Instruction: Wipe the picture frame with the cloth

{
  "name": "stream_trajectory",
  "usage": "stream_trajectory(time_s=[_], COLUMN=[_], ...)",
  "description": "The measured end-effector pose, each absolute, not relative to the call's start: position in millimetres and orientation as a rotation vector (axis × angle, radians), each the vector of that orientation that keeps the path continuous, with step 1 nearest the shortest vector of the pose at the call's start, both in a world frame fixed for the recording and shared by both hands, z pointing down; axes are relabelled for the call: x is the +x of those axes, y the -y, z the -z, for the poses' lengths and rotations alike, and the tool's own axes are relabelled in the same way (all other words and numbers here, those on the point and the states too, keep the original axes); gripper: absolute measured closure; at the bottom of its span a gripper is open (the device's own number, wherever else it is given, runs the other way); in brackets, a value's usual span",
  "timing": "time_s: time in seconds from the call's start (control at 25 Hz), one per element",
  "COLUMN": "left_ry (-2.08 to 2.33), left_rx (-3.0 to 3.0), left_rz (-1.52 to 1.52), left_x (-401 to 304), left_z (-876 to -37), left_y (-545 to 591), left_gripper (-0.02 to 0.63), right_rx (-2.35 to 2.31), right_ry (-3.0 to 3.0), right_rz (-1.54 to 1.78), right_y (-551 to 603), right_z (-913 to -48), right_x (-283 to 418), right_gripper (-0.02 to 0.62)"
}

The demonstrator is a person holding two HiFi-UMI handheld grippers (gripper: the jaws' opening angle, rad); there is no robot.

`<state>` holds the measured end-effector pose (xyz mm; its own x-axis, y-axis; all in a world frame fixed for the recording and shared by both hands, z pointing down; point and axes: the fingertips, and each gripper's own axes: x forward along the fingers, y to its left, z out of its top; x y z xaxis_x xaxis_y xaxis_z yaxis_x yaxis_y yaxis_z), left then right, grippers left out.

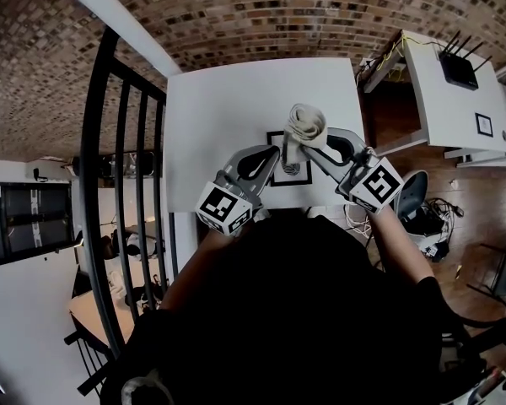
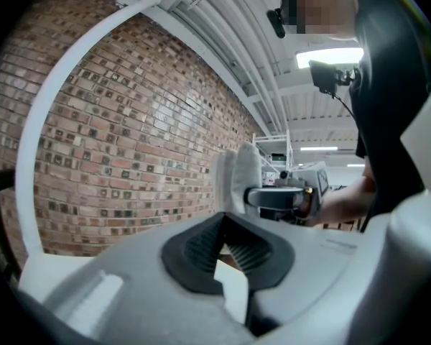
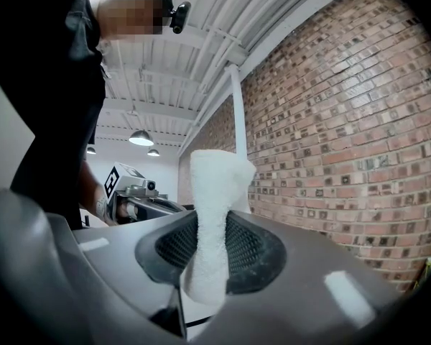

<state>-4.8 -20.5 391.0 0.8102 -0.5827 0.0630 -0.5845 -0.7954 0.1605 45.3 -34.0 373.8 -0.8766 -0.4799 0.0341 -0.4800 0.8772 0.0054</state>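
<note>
A black picture frame [image 1: 297, 177] lies on the white table [image 1: 228, 108], partly hidden by both grippers. My right gripper [image 1: 310, 146] is shut on a rolled white cloth [image 1: 306, 123] that stands up above the frame. The right gripper view shows the cloth [image 3: 214, 214] pinched between the pads of my right gripper [image 3: 212, 228]. My left gripper [image 1: 274, 154] hovers over the frame's left edge. The tips of my left gripper [image 2: 224, 225] meet, and I see nothing between them. In that view the cloth [image 2: 237, 178] and the right gripper [image 2: 284, 196] sit just ahead.
A black metal railing [image 1: 118, 184] runs along the table's left side. A white desk [image 1: 455, 108] with a black router [image 1: 458, 67] stands at the right, with cables on the floor below it. A brick wall [image 2: 115, 135] lies beyond the table.
</note>
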Motion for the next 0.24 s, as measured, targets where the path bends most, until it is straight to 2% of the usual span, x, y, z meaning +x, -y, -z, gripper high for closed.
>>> stream_trajectory(time_s=[0.24], left_ry=[0.912], left_rx=[2.816], left_rz=[-0.033], left_x=[-6.3], left_z=[-393.4], left_y=[17.0], left_gripper=[0.606], right_rx=[0.764], right_ry=[3.024], right_rz=[-0.023], right_y=[32.4], right_z=[-373.5], right_x=[41.5], right_gripper=[0.502])
